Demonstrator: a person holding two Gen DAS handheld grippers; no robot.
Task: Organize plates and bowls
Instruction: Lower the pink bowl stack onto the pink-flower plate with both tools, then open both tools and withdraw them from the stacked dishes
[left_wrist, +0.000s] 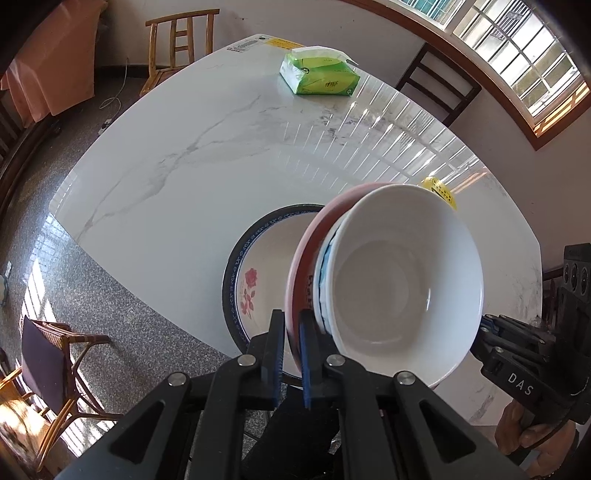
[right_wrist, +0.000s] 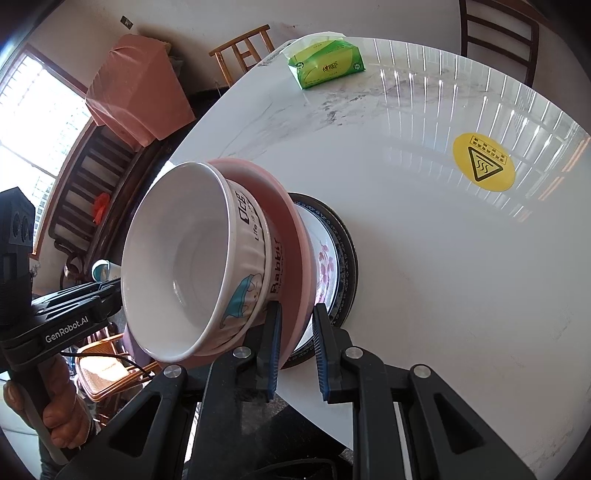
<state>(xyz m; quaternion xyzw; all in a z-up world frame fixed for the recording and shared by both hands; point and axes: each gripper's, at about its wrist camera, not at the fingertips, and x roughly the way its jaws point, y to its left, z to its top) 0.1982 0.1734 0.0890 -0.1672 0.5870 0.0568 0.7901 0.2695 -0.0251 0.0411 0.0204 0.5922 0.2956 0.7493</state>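
clamping opposite rims of the pink plate (left_wrist: 301, 258), left gripper (left_wrist: 291, 354) and right gripper (right_wrist: 295, 350) hold it above the table (left_wrist: 177, 155).

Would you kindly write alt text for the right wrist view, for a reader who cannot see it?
The right tongs grip the rim of a pink plate carrying a white bowl, held above a flowered plate on a white marble table. A green tissue pack lies at the far end.
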